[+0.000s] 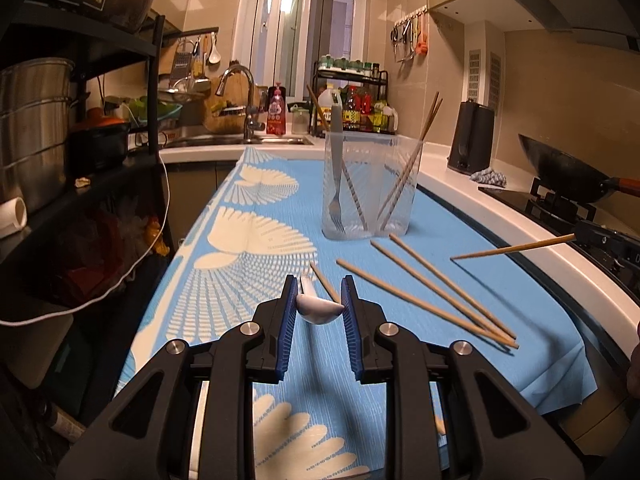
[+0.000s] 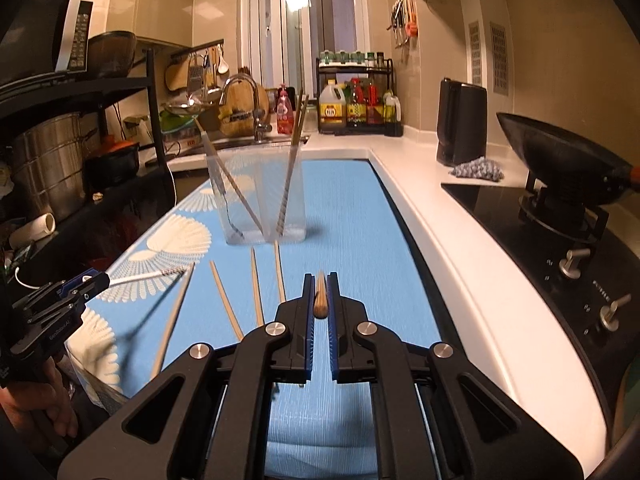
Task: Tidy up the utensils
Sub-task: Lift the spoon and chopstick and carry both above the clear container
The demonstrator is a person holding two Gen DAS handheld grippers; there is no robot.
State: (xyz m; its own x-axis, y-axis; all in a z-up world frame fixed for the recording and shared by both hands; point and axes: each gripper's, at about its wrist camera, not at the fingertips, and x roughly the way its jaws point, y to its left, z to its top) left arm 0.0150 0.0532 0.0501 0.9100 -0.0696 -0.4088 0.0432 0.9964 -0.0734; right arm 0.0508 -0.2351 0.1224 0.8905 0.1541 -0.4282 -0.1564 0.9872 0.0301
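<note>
On the blue patterned cloth (image 1: 276,200) covering the counter, seen from the left wrist camera, a clear plastic cup (image 1: 370,188) is standing toward the far end, holding a fork (image 1: 335,168) and several chopsticks leaning against its walls. Near the cup, three loose chopsticks (image 1: 432,292) are lying fanned out on the cloth, their near tips close together. The left gripper (image 1: 319,308) is clamping a white spoon (image 1: 318,310) by its bowl between the blue pads, the handle pointing away toward the cup; the spoon is riding above the cloth. At the right edge, the right gripper (image 1: 600,238) is holding one chopstick (image 1: 512,249) level in the air, pointing left over the cloth.

From the right wrist camera, the right gripper (image 2: 320,300) is pinching that chopstick (image 2: 320,298) tightly between nearly closed pads, its blunt end facing the lens. Beyond it the cup (image 2: 260,196) is standing on the cloth (image 2: 360,220), with loose chopsticks (image 2: 256,284) lying between. At the left, a hand (image 2: 36,404) is carrying the left gripper (image 2: 98,280), the spoon's white handle (image 2: 148,276) sticking out to the right above the cloth. A wok (image 2: 560,168) is sitting on the stove at the far right.
</note>
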